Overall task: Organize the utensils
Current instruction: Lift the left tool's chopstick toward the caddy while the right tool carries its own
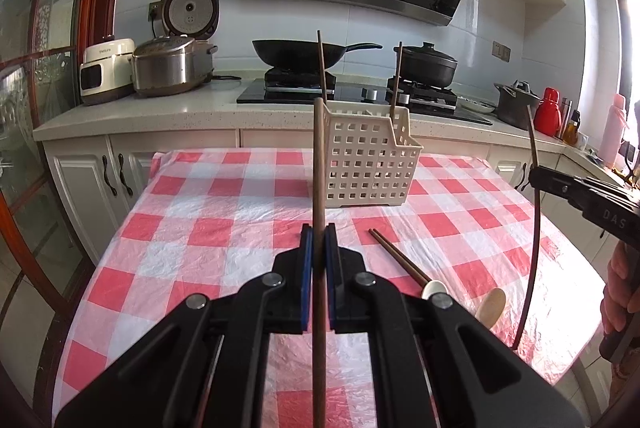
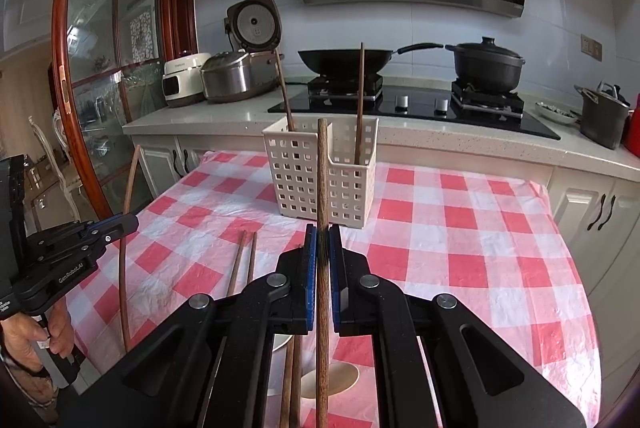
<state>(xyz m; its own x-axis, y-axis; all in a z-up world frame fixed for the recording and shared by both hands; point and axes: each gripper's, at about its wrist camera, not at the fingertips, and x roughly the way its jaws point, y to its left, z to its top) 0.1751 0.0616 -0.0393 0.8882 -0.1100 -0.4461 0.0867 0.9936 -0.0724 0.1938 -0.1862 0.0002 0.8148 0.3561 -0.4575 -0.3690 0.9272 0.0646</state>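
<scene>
My left gripper (image 1: 319,240) is shut on a brown wooden chopstick (image 1: 319,168) that it holds upright above the checked table. Ahead stands a white perforated basket (image 1: 368,164) with two chopsticks (image 1: 322,64) leaning inside it. Two brown-handled spoons (image 1: 400,262) lie on the cloth to the right of my left gripper. In the right wrist view, my right gripper (image 2: 323,240) is shut on a darker chopstick (image 2: 322,168), also upright and in front of the basket (image 2: 304,180). Each gripper shows at the edge of the other's view: right gripper (image 1: 534,180), left gripper (image 2: 134,222).
The red-and-white checked tablecloth (image 1: 208,212) covers the table in front of a counter. Behind it are a hob with a black wok (image 1: 296,52) and a lidded black pot (image 1: 428,64), rice cookers (image 1: 168,68) at the left, and a red flask (image 1: 548,110) at the right. A hand (image 2: 24,340) grips the left handle.
</scene>
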